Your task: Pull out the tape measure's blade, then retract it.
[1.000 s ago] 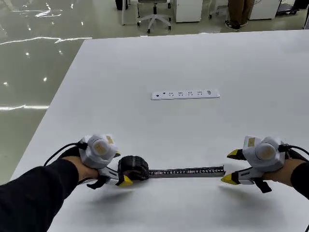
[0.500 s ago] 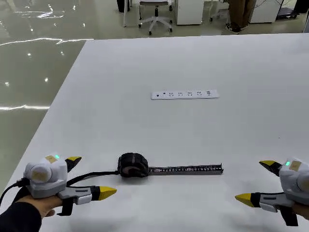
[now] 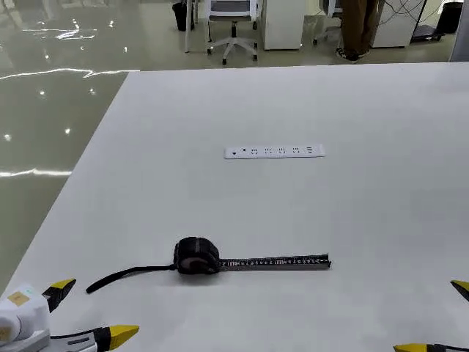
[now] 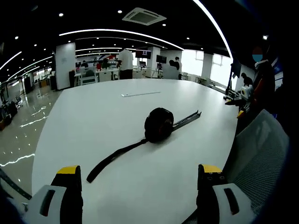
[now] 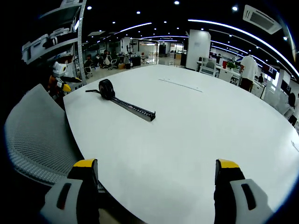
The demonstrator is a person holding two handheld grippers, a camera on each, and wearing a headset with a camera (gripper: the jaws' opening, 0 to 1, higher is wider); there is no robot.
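Nearest the viewer, the left gripper sits at the lower left corner of the head view and the right gripper at the lower right edge. Both have their yellow-tipped jaws spread wide with nothing between them. Half a second earlier both stood higher in the frame and closer to the tape. A second earlier the left one was against the case and the right one at the blade's end. Now both are drawn back, well apart from it.

Beyond them, the tape measure lies on the white table, in the same place relative to the outlets as before. Its blade is still pulled out flat to the right, and its black strap trails left toward the left gripper.

In the left gripper view the case lies ahead between the open jaws, strap nearest. In the right gripper view the blade's end points toward the camera.

Farther off lies a white power strip. An office chair stands on the glossy floor behind.
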